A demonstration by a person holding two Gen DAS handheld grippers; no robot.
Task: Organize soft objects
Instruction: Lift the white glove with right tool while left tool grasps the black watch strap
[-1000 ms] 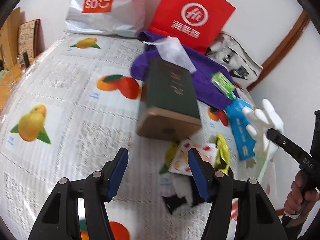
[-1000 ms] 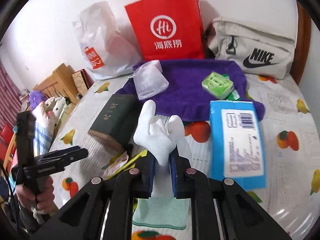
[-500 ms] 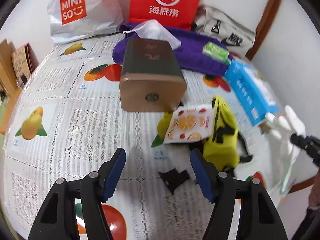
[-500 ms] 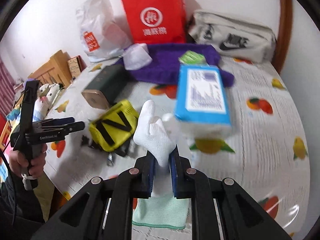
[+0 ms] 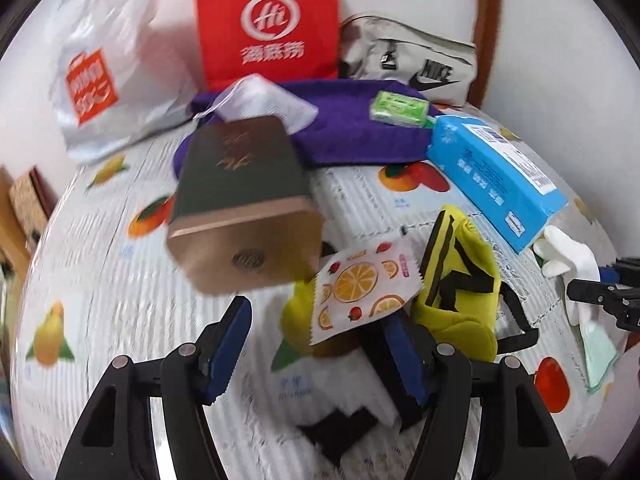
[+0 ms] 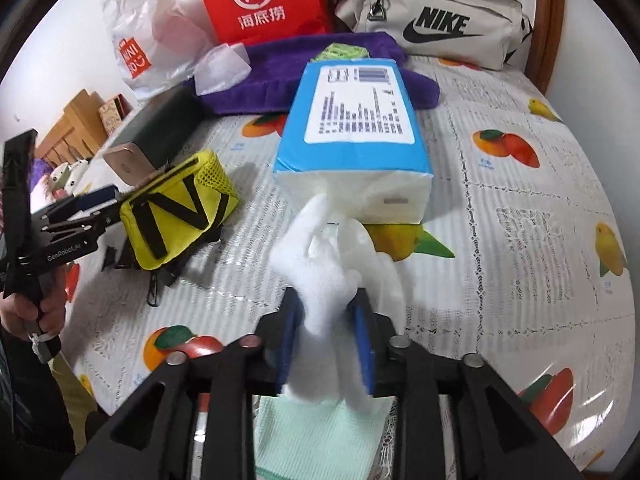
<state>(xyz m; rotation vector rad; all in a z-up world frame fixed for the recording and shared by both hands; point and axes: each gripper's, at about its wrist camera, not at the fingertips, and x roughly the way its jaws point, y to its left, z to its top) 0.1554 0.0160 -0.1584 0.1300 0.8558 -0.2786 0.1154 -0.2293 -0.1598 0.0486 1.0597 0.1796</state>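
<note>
The right gripper (image 6: pixel 325 334) points down at the fruit-print tablecloth (image 6: pixel 520 208), and its jaws are opening with a white glove (image 6: pixel 324 276) between them. The pads stand a little off the cloth on both sides, though blur makes the gap hard to judge. The glove's fingers stick up and forward toward the near end of a blue tissue pack (image 6: pixel 352 136), and its pale green cuff (image 6: pixel 320 428) hangs below the jaws.

The left gripper (image 5: pixel 316 344) is open with nothing between its blue pads. It hovers over the cloth just near of a fruit-print sachet (image 5: pixel 360 284) and a yellow pouch (image 5: pixel 460 280) with black stripes. In the right view a hand (image 6: pixel 36 312) holds this gripper at the left edge, its tips close to the pouch.

A dark green box (image 5: pixel 240 184) with a bronze end lies left of the pouch, tilted toward the camera. Farther off a purple towel (image 5: pixel 352 128) is spread on the table, with a clear plastic bag (image 5: pixel 264 96) and a small green packet (image 5: pixel 398 106) lying on it. Against the far wall stand a white shopping bag (image 5: pixel 96 76), a red paper bag (image 5: pixel 268 20) and a beige Nike bag (image 6: pixel 436 20).

From the left camera the glove shows at the right edge, just right of the tissue pack's near end.
</note>
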